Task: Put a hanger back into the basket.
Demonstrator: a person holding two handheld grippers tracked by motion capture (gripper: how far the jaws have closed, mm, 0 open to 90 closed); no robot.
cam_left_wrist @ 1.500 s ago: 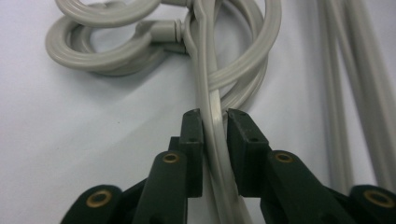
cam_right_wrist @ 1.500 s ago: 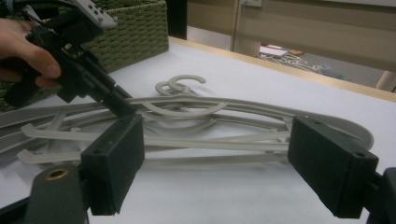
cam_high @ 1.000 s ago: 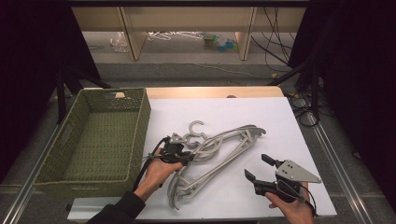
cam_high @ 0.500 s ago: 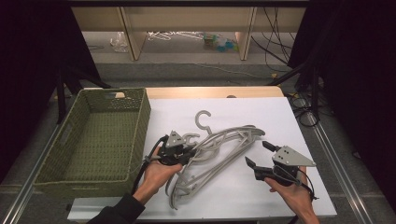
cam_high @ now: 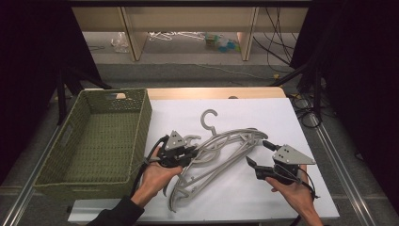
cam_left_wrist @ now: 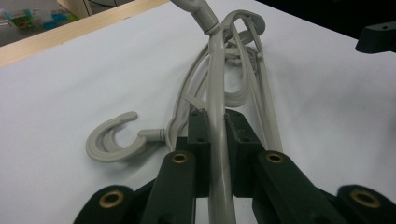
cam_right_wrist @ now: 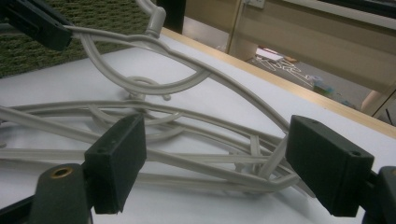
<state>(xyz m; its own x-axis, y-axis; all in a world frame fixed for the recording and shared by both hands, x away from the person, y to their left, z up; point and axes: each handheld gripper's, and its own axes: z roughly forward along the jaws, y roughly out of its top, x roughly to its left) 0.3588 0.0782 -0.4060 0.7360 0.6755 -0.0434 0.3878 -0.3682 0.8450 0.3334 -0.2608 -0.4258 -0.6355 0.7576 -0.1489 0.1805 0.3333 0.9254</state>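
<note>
In the high view, a pile of grey plastic hangers [cam_high: 221,155] lies on the white table [cam_high: 282,117]. I can count two hooks, but the arms are tangled and the exact number of hangers I cannot tell. One green woven basket [cam_high: 96,141] stands just beside the pile, at the table's left side, and nothing is visible inside it. There are two grippers. The left gripper [cam_high: 188,153] is in the person's left hand [cam_high: 157,172], at the left end of the pile, between the basket and the hangers. The right gripper [cam_high: 258,153] is in the right hand [cam_high: 294,190], near the right end of the pile, with its jaws well apart and pointing toward the hangers.

In the left gripper view, the two black jaws are clamped on one hanger arm [cam_left_wrist: 217,140], which runs straight up between them. One loose hook [cam_left_wrist: 114,142] lies on the table at the left of the jaws.

In the right gripper view, the jaws stand wide apart and hold nothing; the hanger arms [cam_right_wrist: 187,158] lie on the table beyond them. One hanger is lifted at the upper left by the other gripper.
</note>
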